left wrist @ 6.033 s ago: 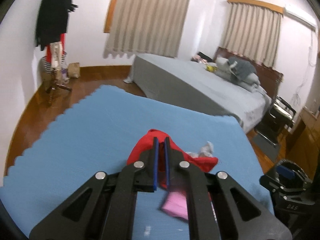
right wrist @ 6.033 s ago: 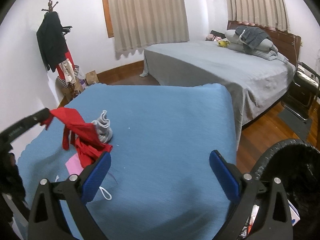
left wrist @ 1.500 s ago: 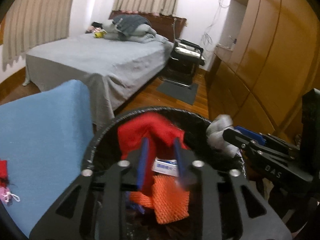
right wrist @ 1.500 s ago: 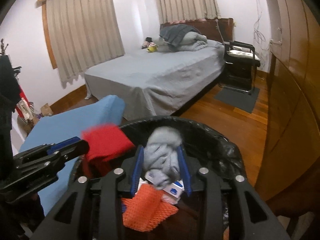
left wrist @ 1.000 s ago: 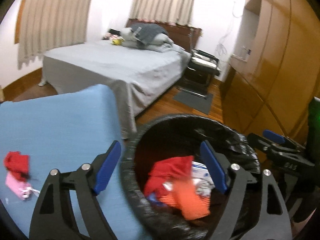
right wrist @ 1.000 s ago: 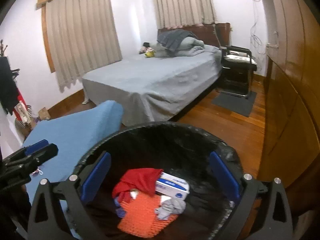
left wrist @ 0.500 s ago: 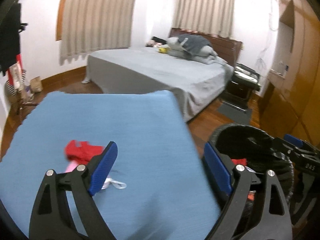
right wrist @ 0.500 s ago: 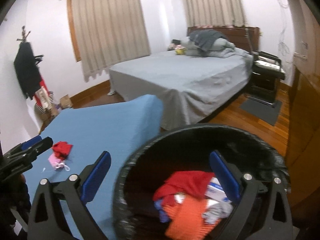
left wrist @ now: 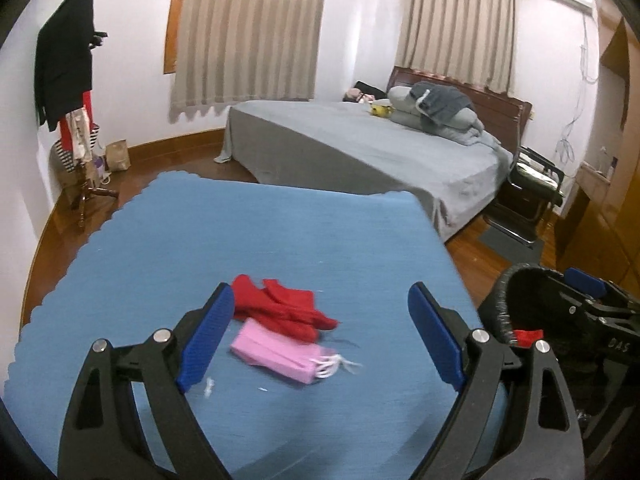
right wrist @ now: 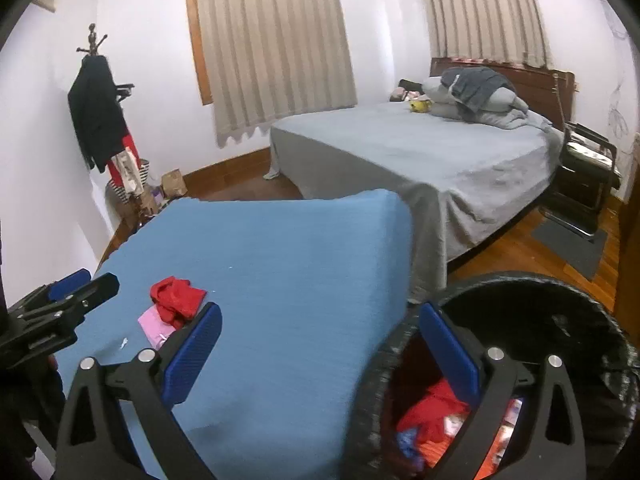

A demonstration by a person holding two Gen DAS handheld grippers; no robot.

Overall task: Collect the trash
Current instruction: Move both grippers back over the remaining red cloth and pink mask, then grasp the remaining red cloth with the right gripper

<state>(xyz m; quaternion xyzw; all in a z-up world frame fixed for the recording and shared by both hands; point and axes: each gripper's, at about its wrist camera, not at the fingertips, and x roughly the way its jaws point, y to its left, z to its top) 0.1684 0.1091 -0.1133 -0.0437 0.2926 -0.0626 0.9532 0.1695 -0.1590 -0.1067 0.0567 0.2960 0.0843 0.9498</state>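
A red cloth (left wrist: pixel 280 308) and a pink packet (left wrist: pixel 276 355) with white strings lie on the blue mat-covered table (left wrist: pixel 280 232). My left gripper (left wrist: pixel 320 340) is open and empty, just short of them. In the right wrist view the red cloth (right wrist: pixel 176 300) and pink packet (right wrist: pixel 154 330) lie at the left. My right gripper (right wrist: pixel 320 352) is open and empty over the table's right edge and the black-lined trash bin (right wrist: pixel 560 300), which holds red, orange and white trash (right wrist: pixel 436 412). The bin rim (left wrist: pixel 500 300) shows at the right of the left wrist view.
A grey bed (left wrist: pixel 360 148) stands behind the table. A coat rack (left wrist: pixel 68 80) with clothes and a paper bag (left wrist: pixel 119 155) stand at the left wall. A black chair (left wrist: pixel 532 184) and wooden cabinets (left wrist: pixel 600 220) are on the right. The floor is wood.
Both grippers dropped the red cloth and grey wad into the bin and opened. Both have swung left from the bin back toward the table; the left now faces the remaining items.
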